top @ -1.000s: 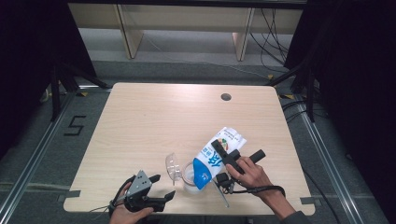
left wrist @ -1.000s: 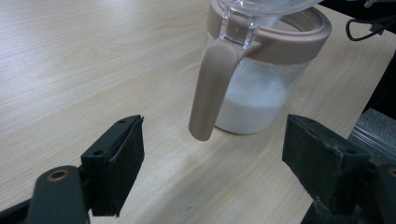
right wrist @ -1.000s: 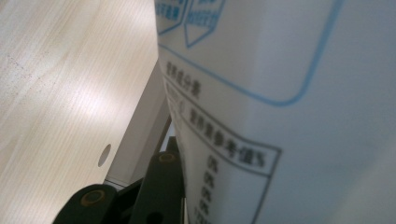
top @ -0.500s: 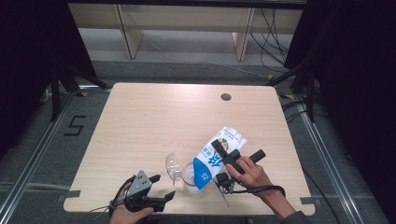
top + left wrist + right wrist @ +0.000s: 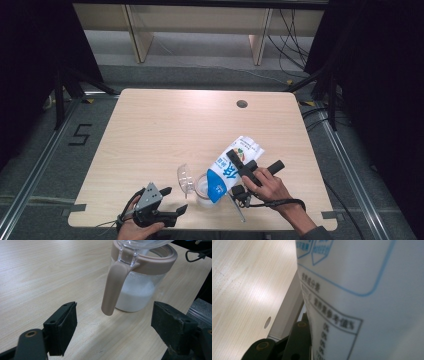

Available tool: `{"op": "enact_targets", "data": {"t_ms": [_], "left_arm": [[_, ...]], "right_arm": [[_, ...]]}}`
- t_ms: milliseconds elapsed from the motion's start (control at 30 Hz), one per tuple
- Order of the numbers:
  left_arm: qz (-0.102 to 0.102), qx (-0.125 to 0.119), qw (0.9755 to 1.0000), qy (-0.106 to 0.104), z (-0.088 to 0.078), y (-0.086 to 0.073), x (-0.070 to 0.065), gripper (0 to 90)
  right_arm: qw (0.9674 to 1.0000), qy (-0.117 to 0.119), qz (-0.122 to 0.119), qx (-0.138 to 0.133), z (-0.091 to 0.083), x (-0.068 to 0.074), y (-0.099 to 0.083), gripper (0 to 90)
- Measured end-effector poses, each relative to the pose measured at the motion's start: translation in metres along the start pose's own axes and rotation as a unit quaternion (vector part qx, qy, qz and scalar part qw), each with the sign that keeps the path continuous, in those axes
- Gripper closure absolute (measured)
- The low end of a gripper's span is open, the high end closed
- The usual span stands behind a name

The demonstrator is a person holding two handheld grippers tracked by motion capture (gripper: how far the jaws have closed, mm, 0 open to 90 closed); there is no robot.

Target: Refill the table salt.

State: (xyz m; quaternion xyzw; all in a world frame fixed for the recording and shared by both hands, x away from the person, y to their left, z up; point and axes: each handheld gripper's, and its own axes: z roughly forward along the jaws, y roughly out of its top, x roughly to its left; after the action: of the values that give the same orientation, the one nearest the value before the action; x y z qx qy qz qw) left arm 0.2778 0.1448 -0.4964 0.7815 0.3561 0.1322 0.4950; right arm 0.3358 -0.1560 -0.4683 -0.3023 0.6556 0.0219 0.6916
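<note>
Right gripper point(image 5: 239, 166) has its jaws clamped on the white-and-blue bag point(image 5: 230, 169), tipped mouth-down over the clear jar point(image 5: 204, 190) of white powder near the table's point(image 5: 165, 130) front edge. Left gripper point(image 5: 172, 200), jaws apart, sits at the front edge beside the jar.

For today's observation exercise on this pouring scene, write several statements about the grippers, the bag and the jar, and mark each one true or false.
1. The right gripper is shut on the blue and white bag. True.
2. The bag stands upright on the table. False: it is tilted, with its lower end over the jar.
3. The left gripper holds the jar by its handle. False: it is open, and the handle hangs free between the pads.
4. The jar holds a white substance. True.
5. The jar's clear lid is closed. False: it is flipped open beside the mouth.
</note>
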Motion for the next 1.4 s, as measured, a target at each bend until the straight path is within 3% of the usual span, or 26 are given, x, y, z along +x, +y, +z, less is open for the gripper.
{"op": "enact_targets", "data": {"t_ms": [900,1000,1033,1400], "left_arm": [[-0.002,-0.003,1.0,0.0,0.0003,0.0,-0.0005,20.5],[-0.002,-0.002,1.0,0.0,0.0003,0.0,-0.0005,20.5],[-0.001,-0.002,1.0,0.0,0.0003,0.0,-0.0004,20.5],[-0.003,-0.001,1.0,0.001,0.0003,-0.0001,-0.0004,20.5]], "right_arm": [[0.9999,-0.003,-0.01,-0.003,0.0004,-0.0028,-0.0006,75.0],[1.0,-0.006,-0.006,-0.003,0.0001,-0.0026,-0.0007,75.0],[1.0,-0.004,0.006,0.001,-0.0002,-0.0008,-0.001,75.1],[1.0,-0.005,0.004,0.0,-0.0001,-0.0016,-0.0012,75.1]]}}
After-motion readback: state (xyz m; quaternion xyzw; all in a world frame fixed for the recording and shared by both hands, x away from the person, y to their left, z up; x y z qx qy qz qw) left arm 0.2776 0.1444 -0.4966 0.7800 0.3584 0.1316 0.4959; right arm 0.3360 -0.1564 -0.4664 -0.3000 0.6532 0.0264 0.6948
